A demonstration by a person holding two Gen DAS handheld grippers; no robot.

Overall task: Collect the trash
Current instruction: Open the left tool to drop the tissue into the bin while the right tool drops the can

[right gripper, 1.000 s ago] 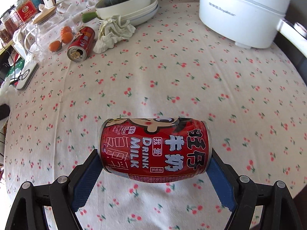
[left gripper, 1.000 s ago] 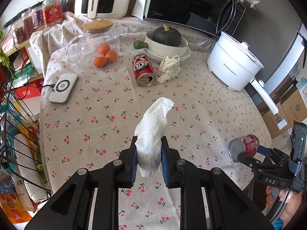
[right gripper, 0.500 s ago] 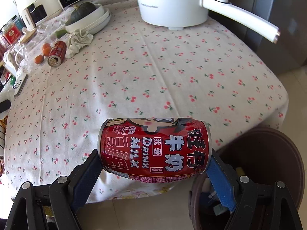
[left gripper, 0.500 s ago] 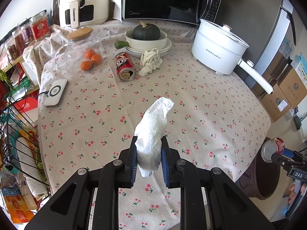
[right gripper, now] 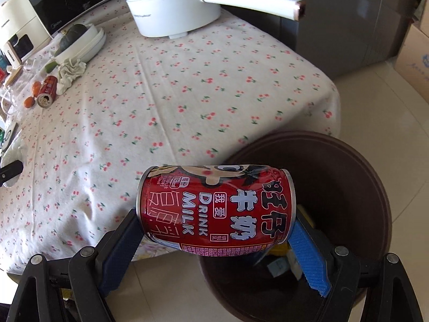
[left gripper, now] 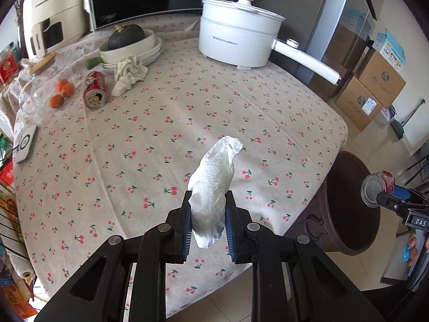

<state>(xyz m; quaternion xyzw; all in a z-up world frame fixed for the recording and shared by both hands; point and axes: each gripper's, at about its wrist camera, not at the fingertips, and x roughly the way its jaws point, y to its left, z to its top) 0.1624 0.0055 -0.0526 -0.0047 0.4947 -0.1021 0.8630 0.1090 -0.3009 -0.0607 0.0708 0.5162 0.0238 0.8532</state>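
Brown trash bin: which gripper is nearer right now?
Right. The right gripper holds its red milk can over the brown trash bin; the left gripper, clamping a tissue, is over the table edge.

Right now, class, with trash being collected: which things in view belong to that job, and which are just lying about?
Belong to the job:
- white tissue, held in left gripper
- red milk can, held in right gripper
- brown bin
- second can and crumpled cloth on the table

Lying about:
- white cooking pot
- squash
- oranges
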